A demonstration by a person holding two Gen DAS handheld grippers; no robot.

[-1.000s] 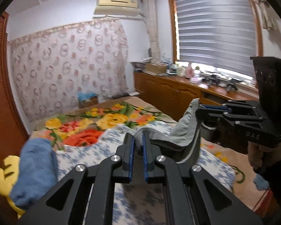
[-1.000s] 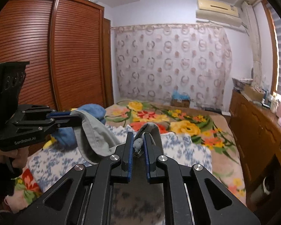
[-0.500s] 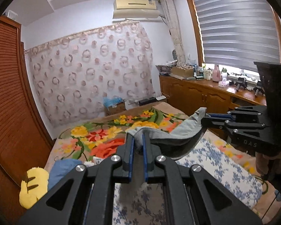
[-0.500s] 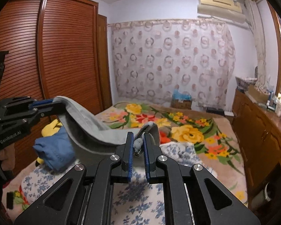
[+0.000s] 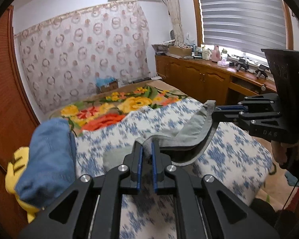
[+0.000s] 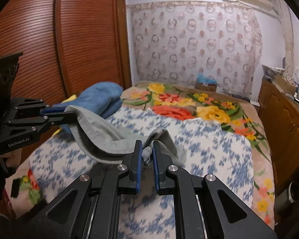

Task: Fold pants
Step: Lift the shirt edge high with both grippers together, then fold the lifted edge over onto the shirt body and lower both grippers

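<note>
- Two hand-held grippers hold one pair of grey pants (image 5: 191,131) above a bed, each clamped on one end of the same edge of the cloth.
- From its own camera, the left gripper (image 5: 147,149) has its blue pads nearly together with a fold of the grey cloth pinched between them.
- In this view the right gripper (image 5: 219,110) comes in from 3 o'clock, and its tips bite the other corner of the pants.
- The grey edge hangs in a curve between both grippers, over a white sheet with blue flowers (image 5: 229,151).
- From the right camera, the right gripper (image 6: 147,151) is closed on a small bunched grey piece, and the cloth (image 6: 101,131) runs toward 10 o'clock.
- There the left gripper (image 6: 69,112) pinches the far corner, with its jaws together on the fabric.
- Under the sheet lies a blanket with big yellow and red flowers (image 6: 209,109), toward 12 o'clock.
- One blue folded garment (image 5: 47,159) rests at 9 o'clock in the left view, on something yellow (image 5: 16,165).
- A patterned curtain (image 6: 193,45) covers the far wall, and a brown wardrobe (image 6: 69,39) stands at 10 o'clock.
- The sheet looks blurred in both views.
</note>
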